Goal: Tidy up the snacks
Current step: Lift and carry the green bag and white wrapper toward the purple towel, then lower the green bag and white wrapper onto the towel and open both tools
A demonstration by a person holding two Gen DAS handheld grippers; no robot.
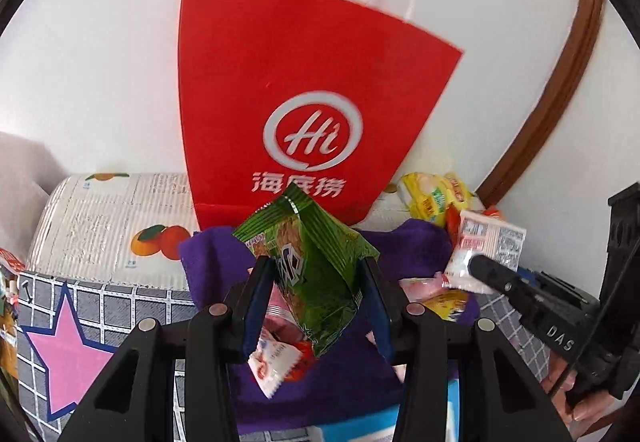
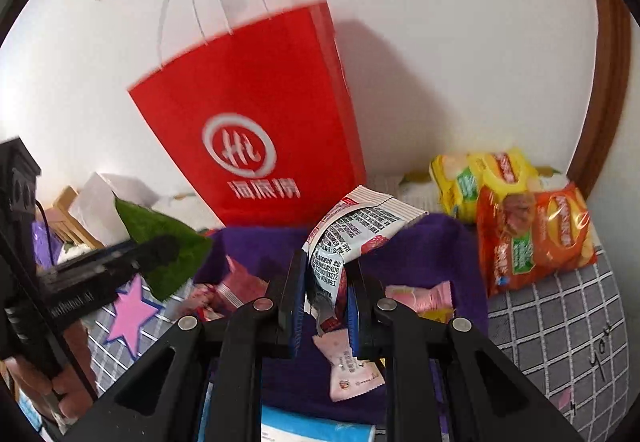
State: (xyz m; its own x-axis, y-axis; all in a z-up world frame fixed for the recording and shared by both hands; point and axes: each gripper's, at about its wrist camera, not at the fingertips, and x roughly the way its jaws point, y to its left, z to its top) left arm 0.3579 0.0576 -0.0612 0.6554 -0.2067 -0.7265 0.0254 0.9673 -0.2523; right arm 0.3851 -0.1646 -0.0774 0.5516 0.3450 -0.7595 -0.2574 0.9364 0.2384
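Note:
My left gripper (image 1: 316,270) is shut on a green snack packet (image 1: 316,266) and holds it above a purple cloth (image 1: 328,374). My right gripper (image 2: 326,274) is shut on a white and red snack packet (image 2: 352,230), also raised over the purple cloth (image 2: 420,246). That packet shows at the right of the left wrist view (image 1: 484,250); the green packet shows at the left of the right wrist view (image 2: 168,242). A red paper bag (image 1: 304,94) with white handles stands upright behind the cloth against the wall. Small pink and red wrapped snacks (image 2: 348,366) lie on the cloth.
Yellow chip bags (image 2: 480,178) and an orange chip bag (image 2: 532,234) lie at the right on the checked bedspread (image 2: 560,322). A pillow with orange fruit print (image 1: 116,226) lies left of the bag. A blue and white pack (image 2: 316,428) lies near the front.

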